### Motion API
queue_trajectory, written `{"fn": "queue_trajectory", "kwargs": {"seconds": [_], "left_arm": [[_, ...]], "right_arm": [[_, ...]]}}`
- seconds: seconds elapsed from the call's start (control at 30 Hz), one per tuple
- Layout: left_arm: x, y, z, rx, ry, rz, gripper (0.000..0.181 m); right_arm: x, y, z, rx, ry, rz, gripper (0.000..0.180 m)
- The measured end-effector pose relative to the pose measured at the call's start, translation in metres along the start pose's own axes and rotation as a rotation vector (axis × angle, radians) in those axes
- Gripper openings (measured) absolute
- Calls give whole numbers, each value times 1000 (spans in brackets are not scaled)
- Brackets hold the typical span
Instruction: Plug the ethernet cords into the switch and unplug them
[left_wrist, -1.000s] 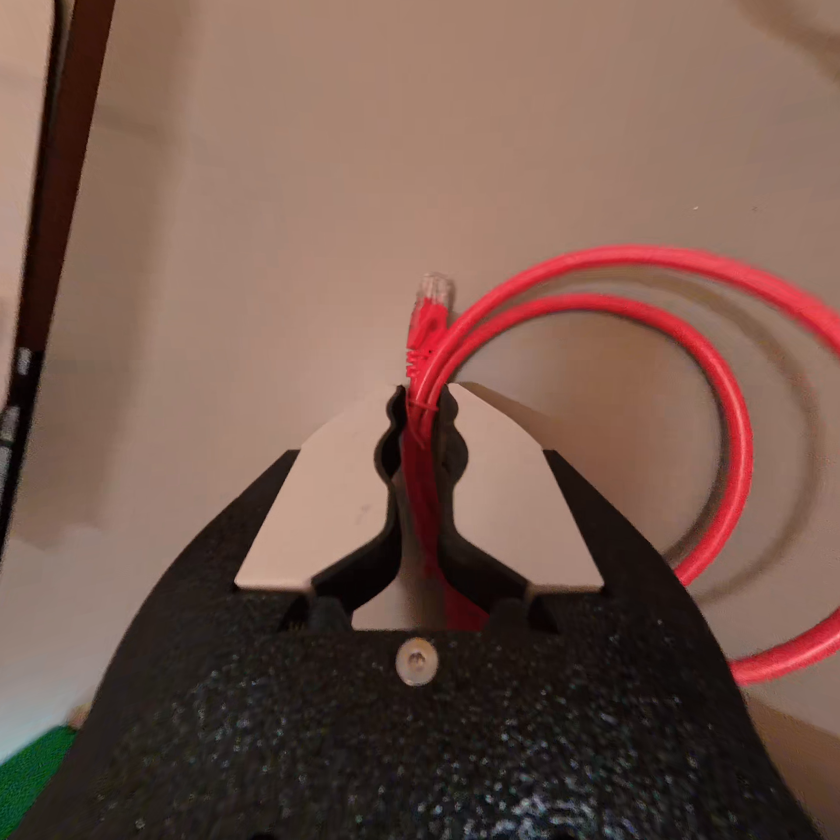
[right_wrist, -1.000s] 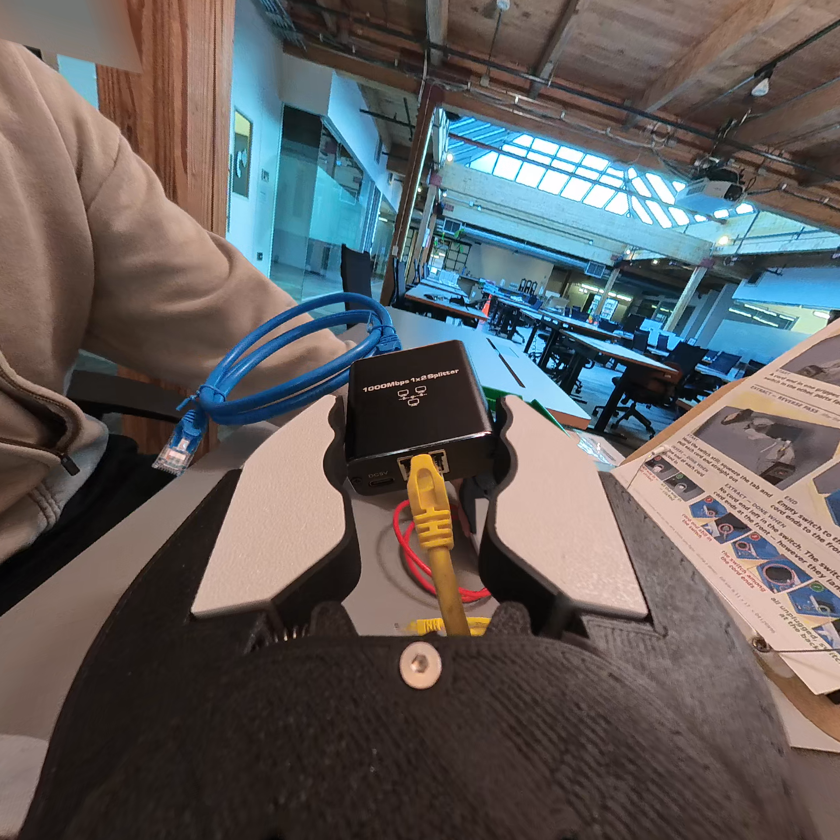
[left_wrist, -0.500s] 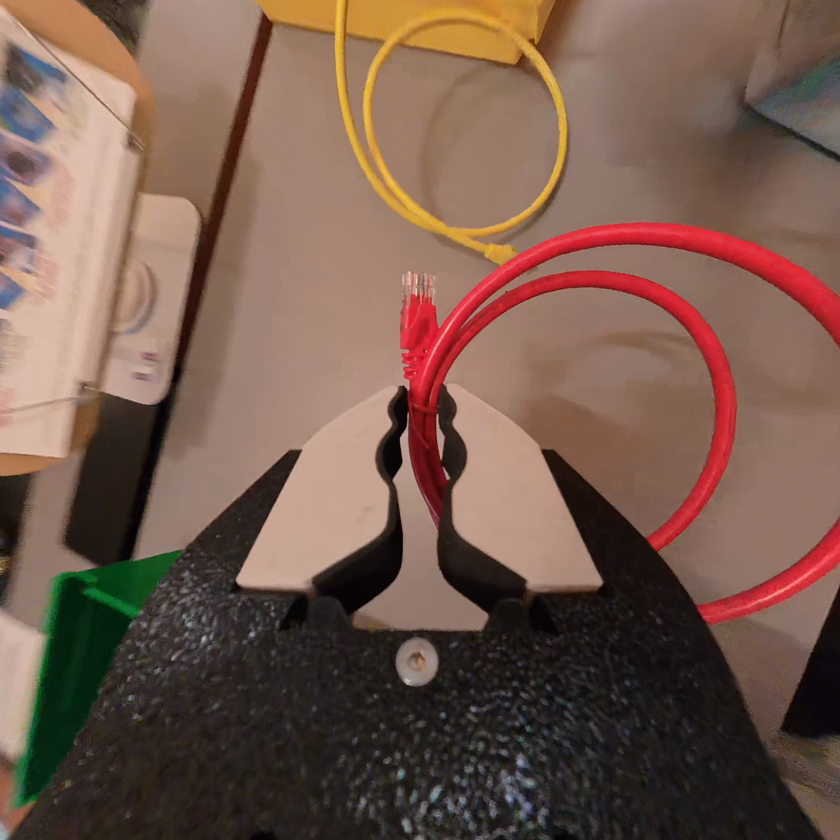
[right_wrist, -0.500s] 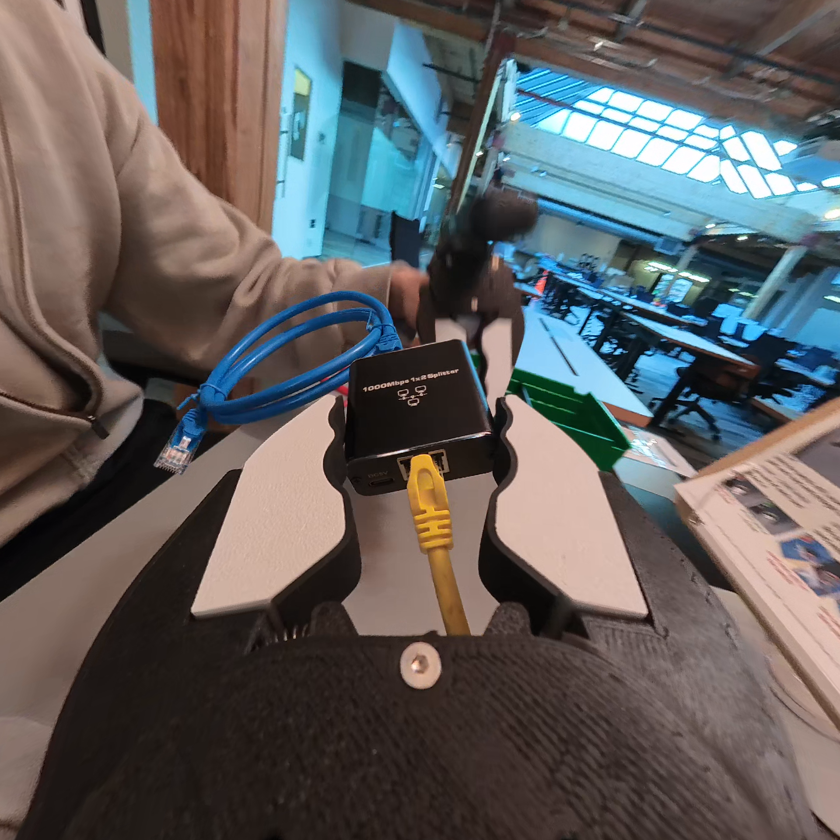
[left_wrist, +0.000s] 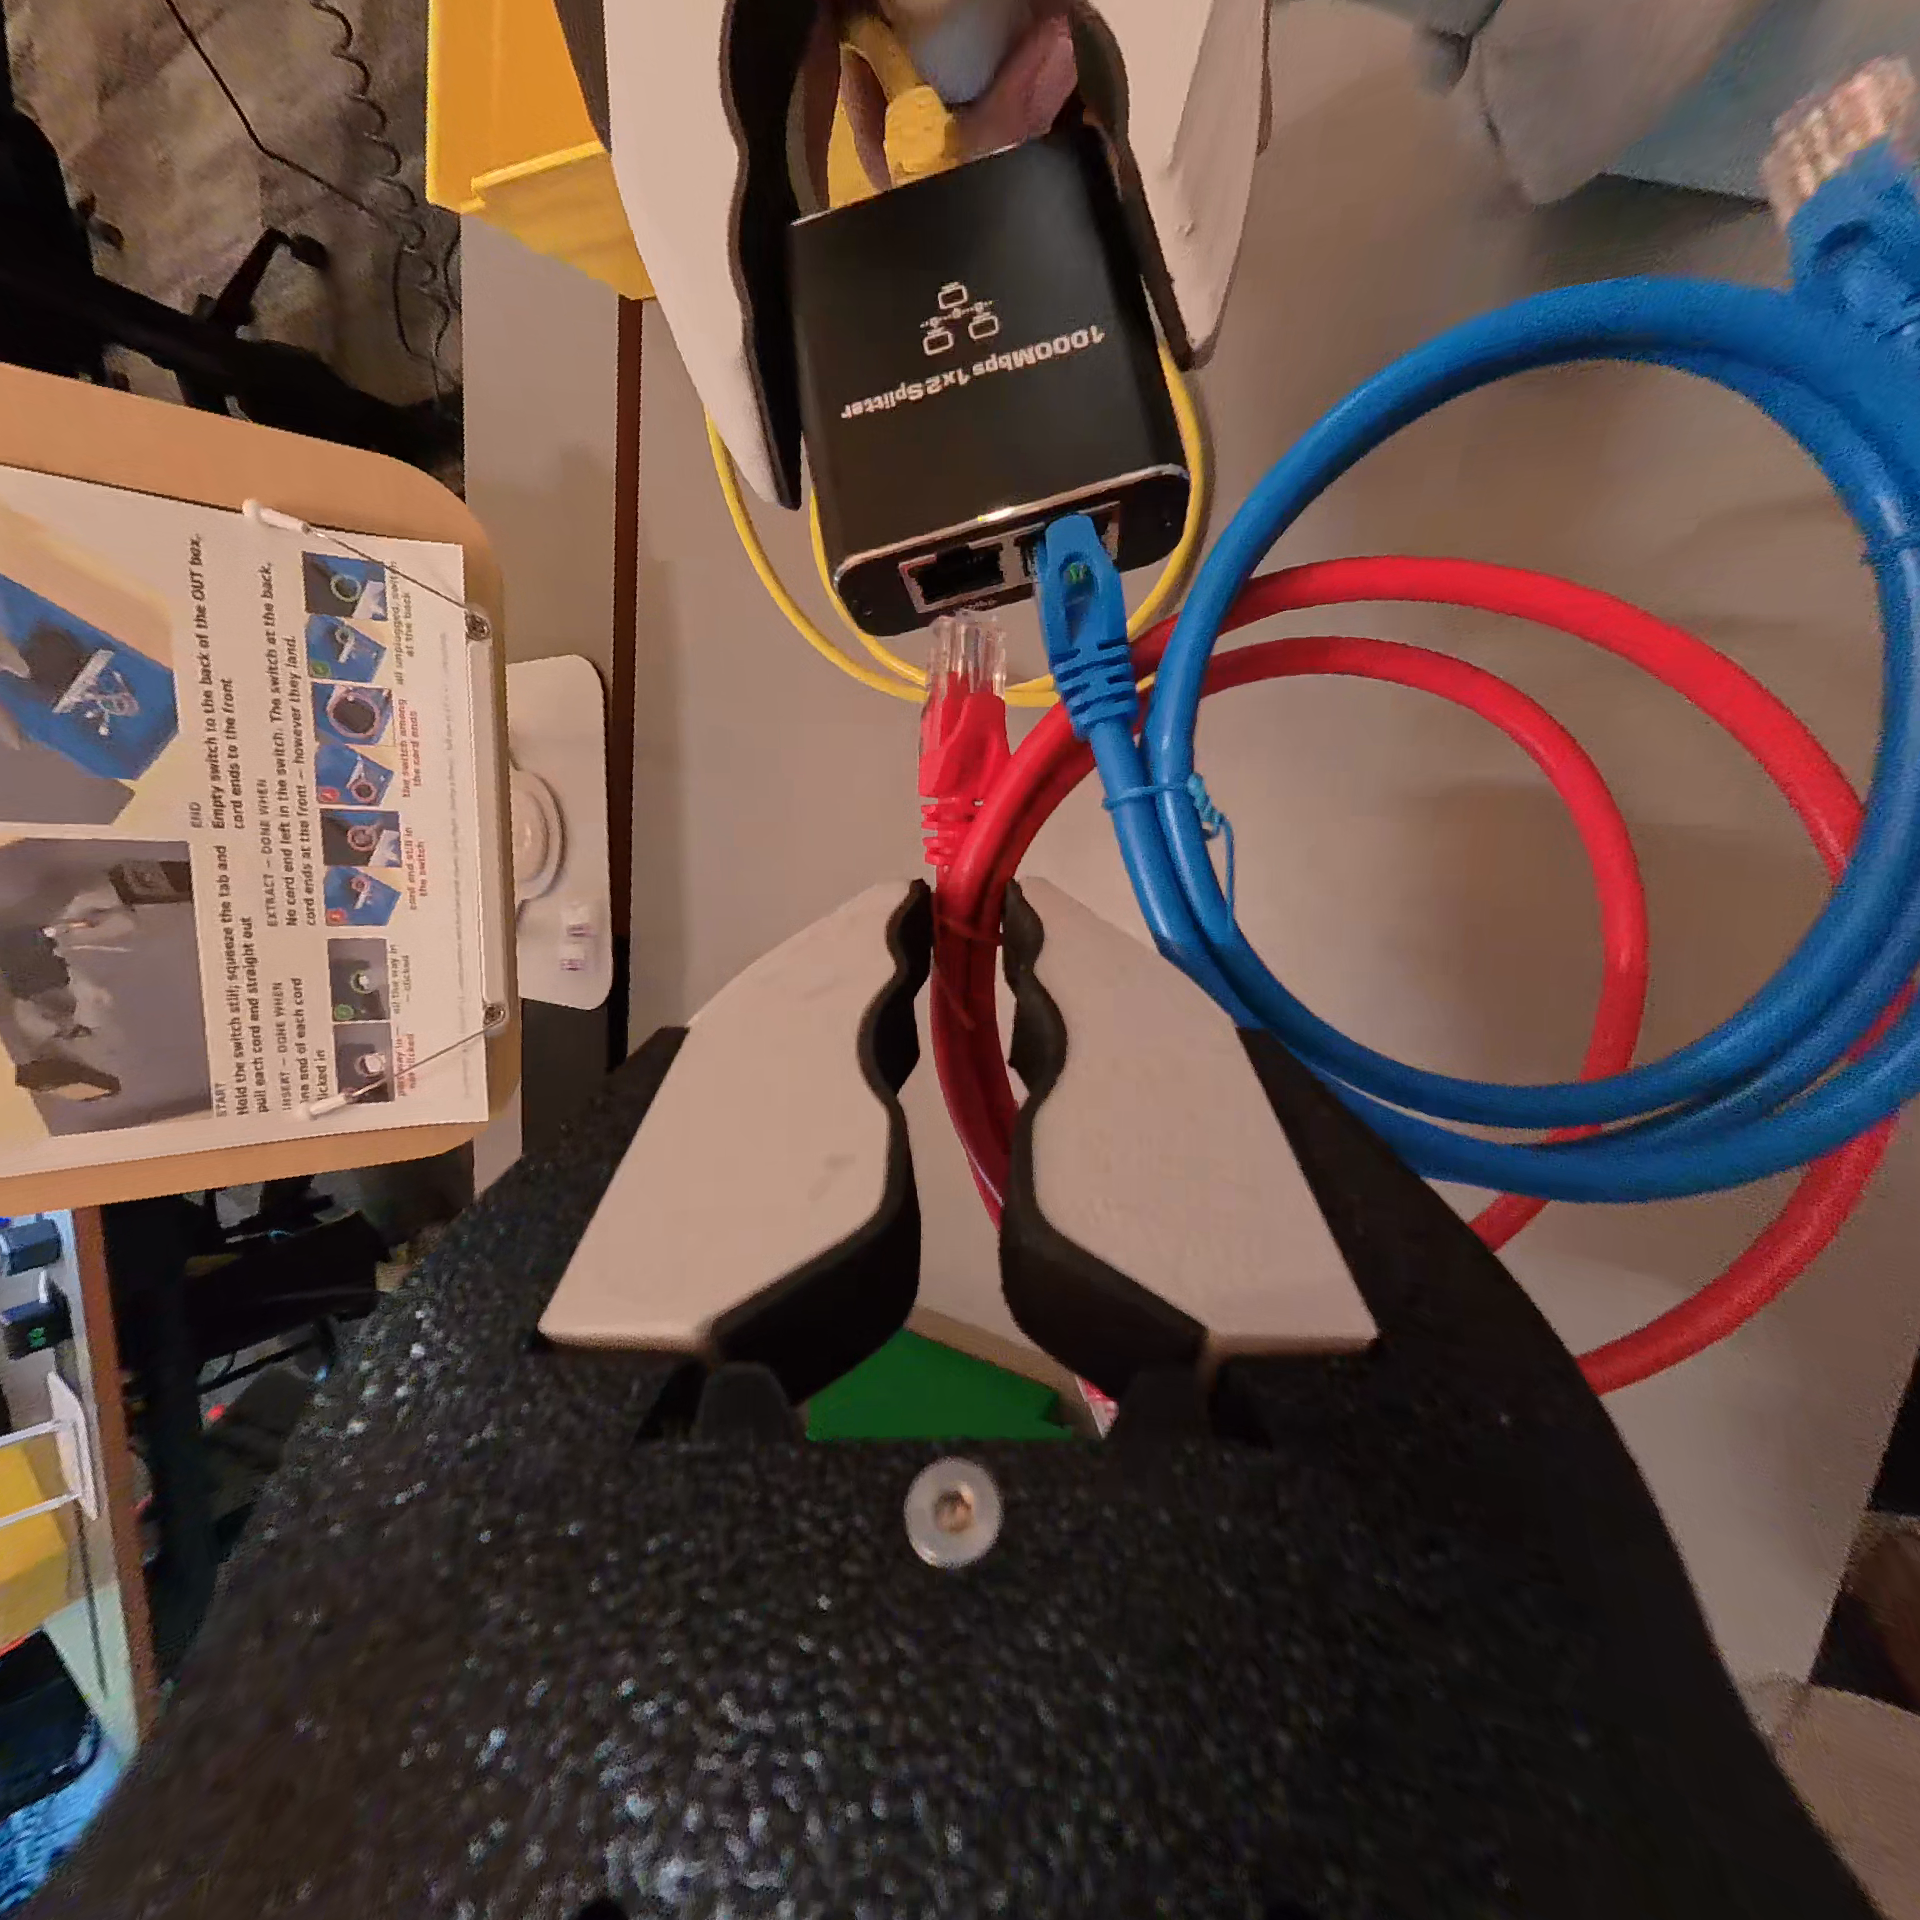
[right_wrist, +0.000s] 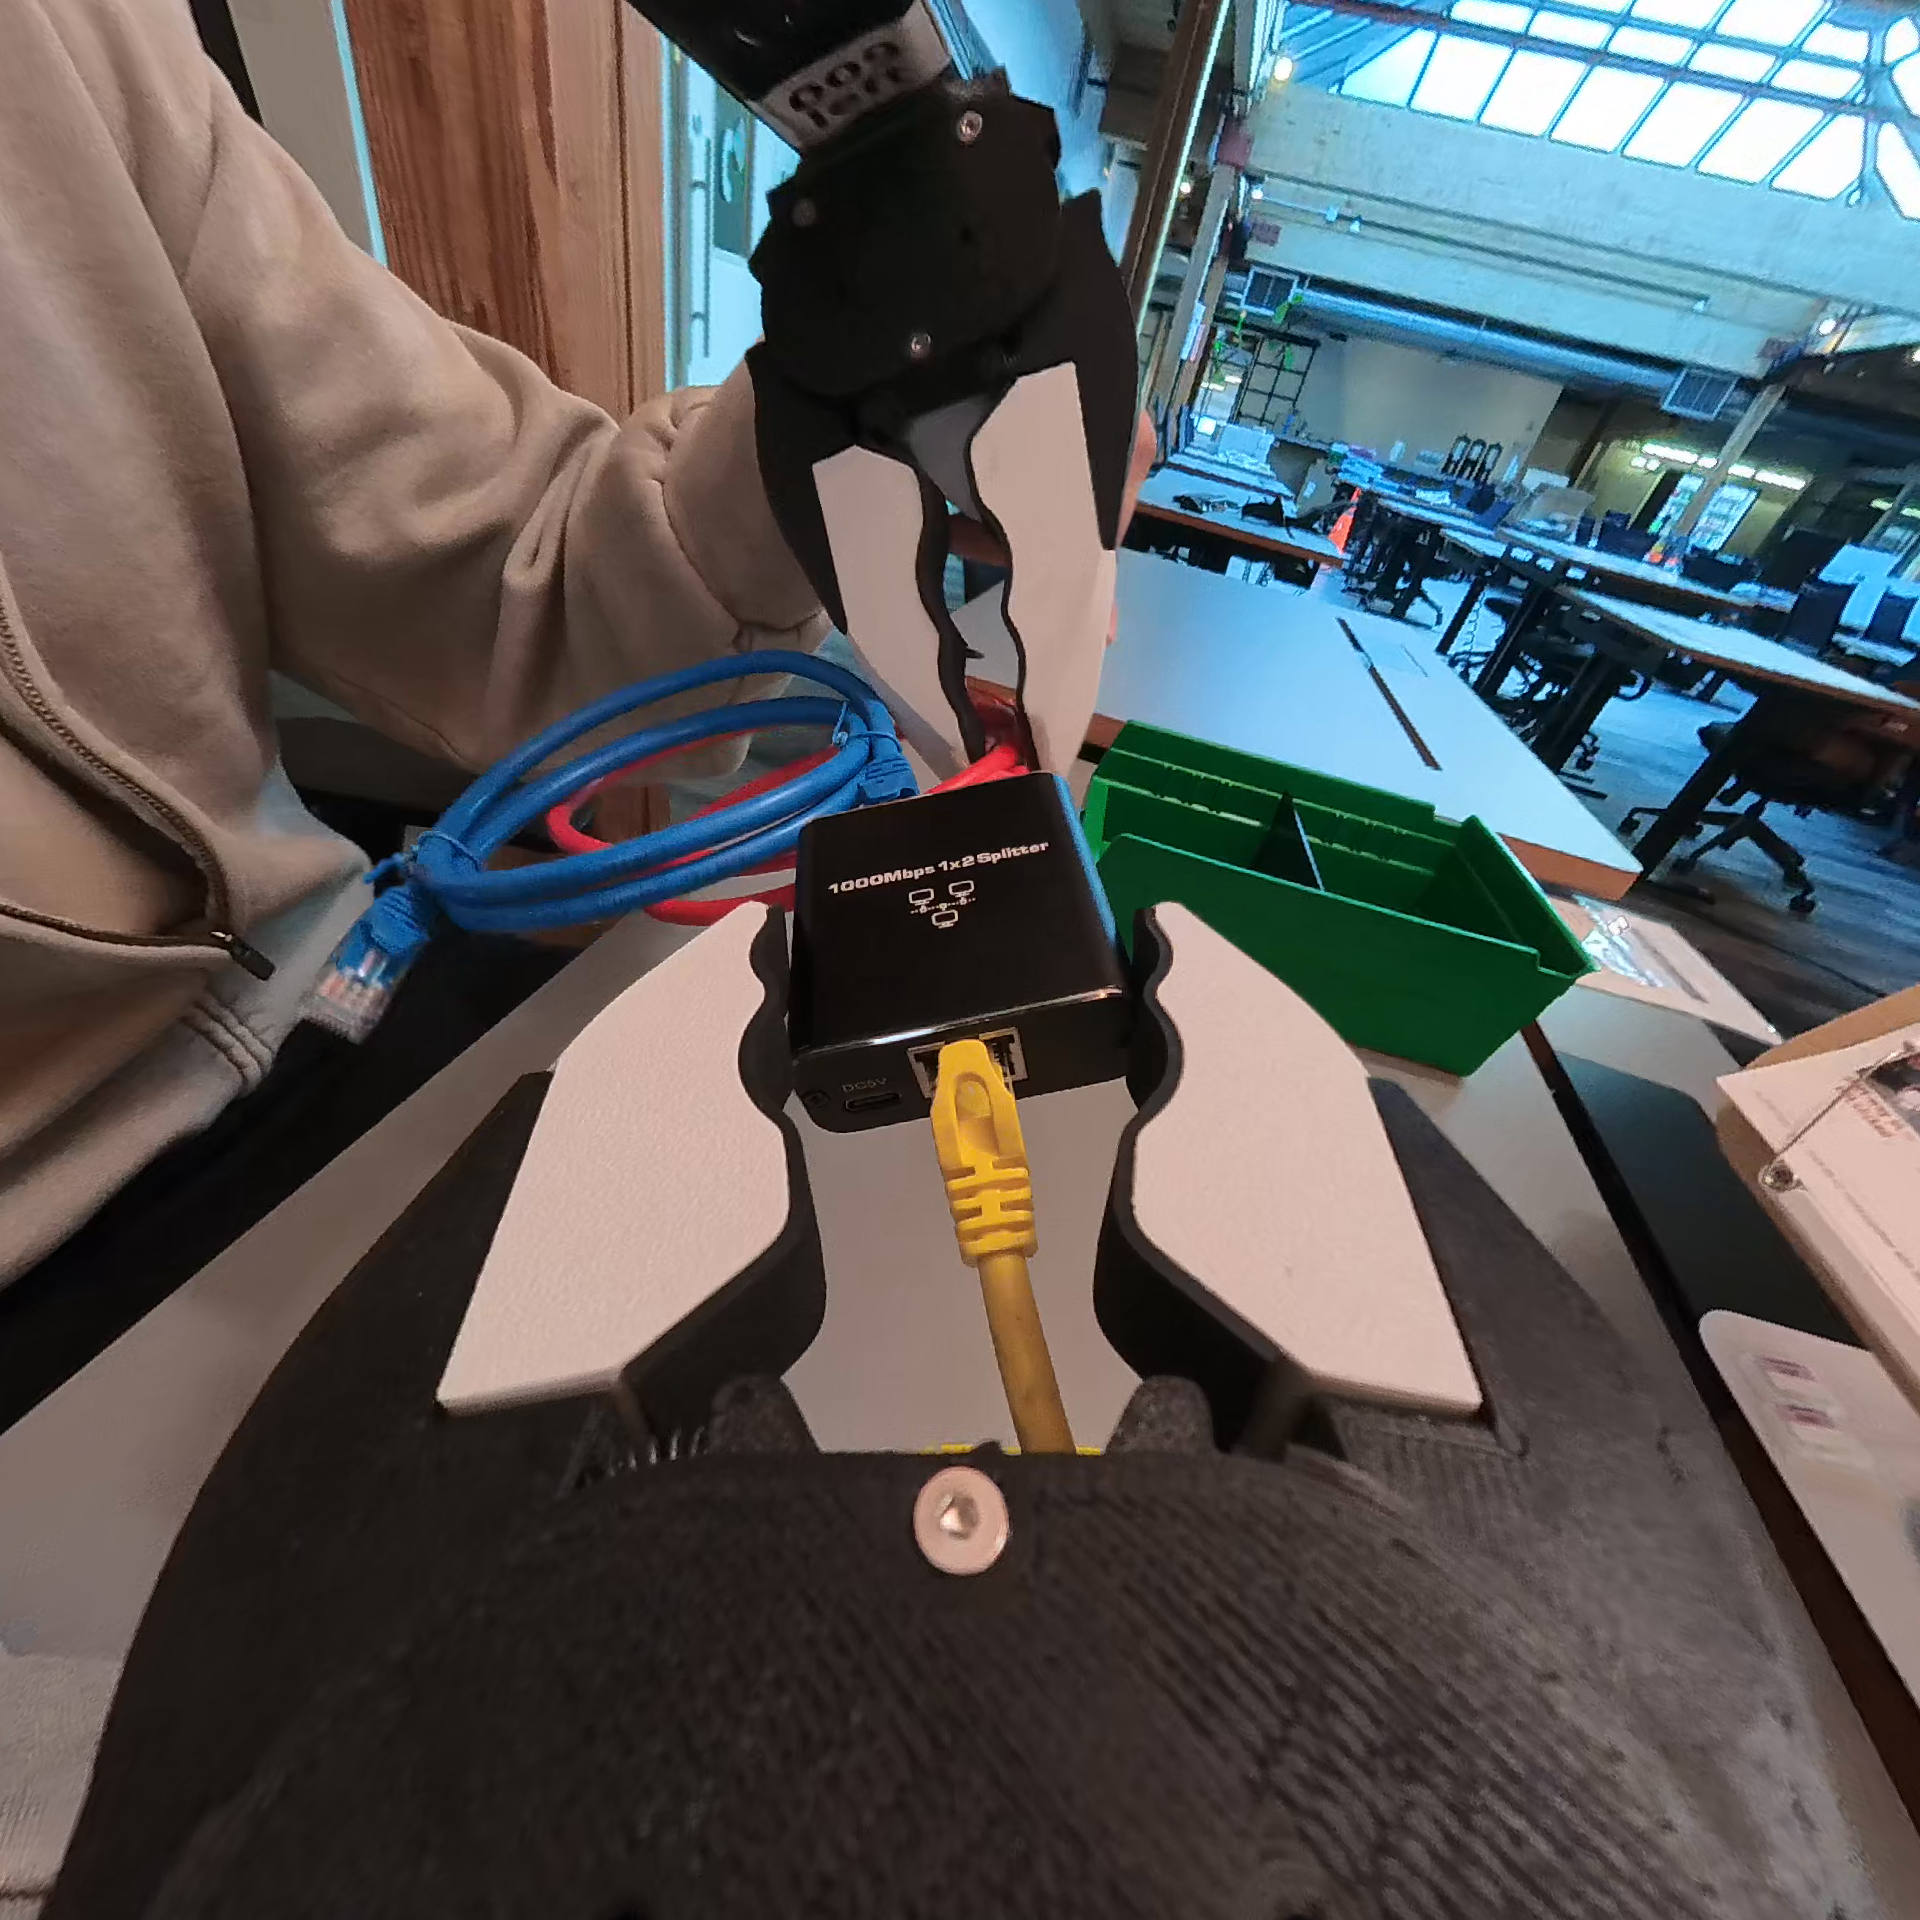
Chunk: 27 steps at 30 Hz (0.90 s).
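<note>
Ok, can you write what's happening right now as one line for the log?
left tongs: shut on red cord | right tongs: shut on switch | blue, yellow: plugged in | red plug: at free port, not in

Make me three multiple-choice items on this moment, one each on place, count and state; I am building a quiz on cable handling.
1. Where is the red plug?
A. seated in a port
B. just short of the switch's free port
C. in the green bin

2. How many cords are plugged into the switch?
A. none
B. two
C. three

3. What is the left gripper doing?
A. shut on the red cord
B. open, holding nothing
C. shut on the switch

Answers:
1 B: the clear tip sits just outside the free port.
2 B: the blue cord on one face, the yellow cord on the other.
3 A: its fingers pinch the red cord; the right gripper holds the switch.
</note>
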<state>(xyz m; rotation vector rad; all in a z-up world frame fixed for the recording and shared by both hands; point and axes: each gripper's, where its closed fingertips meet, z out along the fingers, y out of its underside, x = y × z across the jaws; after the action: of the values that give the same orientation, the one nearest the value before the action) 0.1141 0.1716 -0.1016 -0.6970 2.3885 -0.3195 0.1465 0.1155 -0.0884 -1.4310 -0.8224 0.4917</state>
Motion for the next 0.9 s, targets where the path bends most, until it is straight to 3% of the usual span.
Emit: {"fn": "queue_trajectory", "kwargs": {"seconds": [0.23,0.67,0.9], "left_arm": [[0,-1,-2,-19,3,-64,13],[1,-12,-12,104,-40,39,13],[5,-11,-10,177,19,46,13]], "right_arm": [[1,2,0,-17,5,16,64],[-4,1,-2,-15,-32,65,64],[-7,1,-1,-17,-49,55,64]]}}
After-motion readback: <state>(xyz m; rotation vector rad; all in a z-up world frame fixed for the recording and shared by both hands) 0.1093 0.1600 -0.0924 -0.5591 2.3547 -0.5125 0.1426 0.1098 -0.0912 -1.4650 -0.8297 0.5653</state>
